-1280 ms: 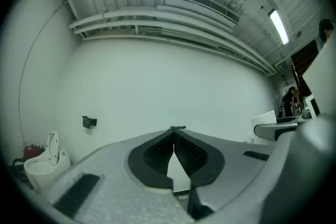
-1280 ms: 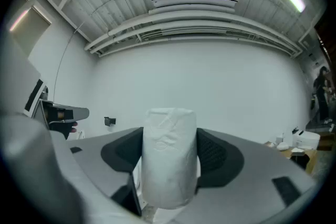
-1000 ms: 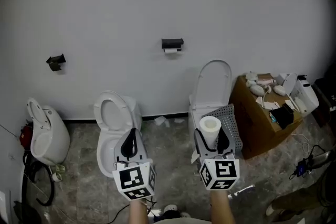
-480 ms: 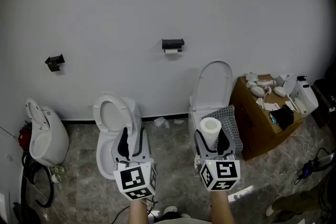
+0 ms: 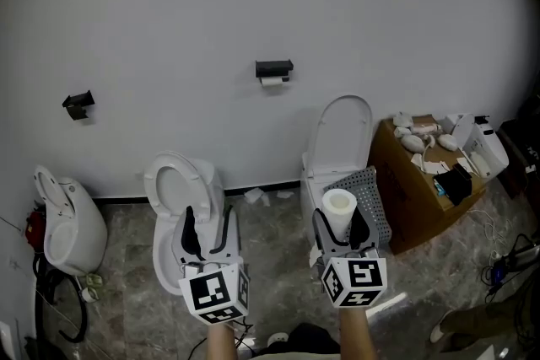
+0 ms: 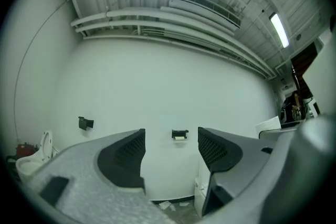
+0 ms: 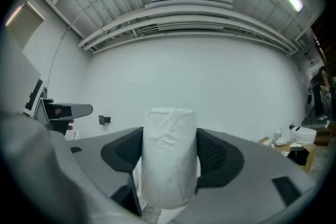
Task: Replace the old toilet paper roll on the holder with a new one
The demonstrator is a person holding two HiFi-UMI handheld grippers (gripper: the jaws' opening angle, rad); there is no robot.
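The plain white wall point(image 5: 169, 4) fills most of what I can see, and the thing to steer by is the small black toilet paper holder point(image 5: 274, 67) fixed to it. Below that holder and to its right stands a white toilet with its lid raised point(image 5: 342, 135). Below and to its left is a second white toilet with an open seat point(image 5: 179, 185), and further right sits a brown cardboard box of odds and ends point(image 5: 413, 206). Nearest me, well short of the holder, the person carries both tools about level. The left gripper point(image 5: 207, 219) has just been spreading its jaws and they stand wide with nothing between them but air. The right gripper point(image 5: 339, 222) is clamped on the new white toilet paper roll point(image 5: 339, 205), which stands upright between its pads. The old roll point(image 5: 272, 81) is only a thin white remnant hanging just under the holder's bar, its axis lying flat along the wall. The holder lies ahead and higher, roughly midway between the two tools, and the left gripper view shows it squarely in the gap of those empty jaws. That hand looks the readier one to go in first and pull the remnant off. The fresh roll would then need tipping from upright to level to match the bar — my guess, not a certainty.
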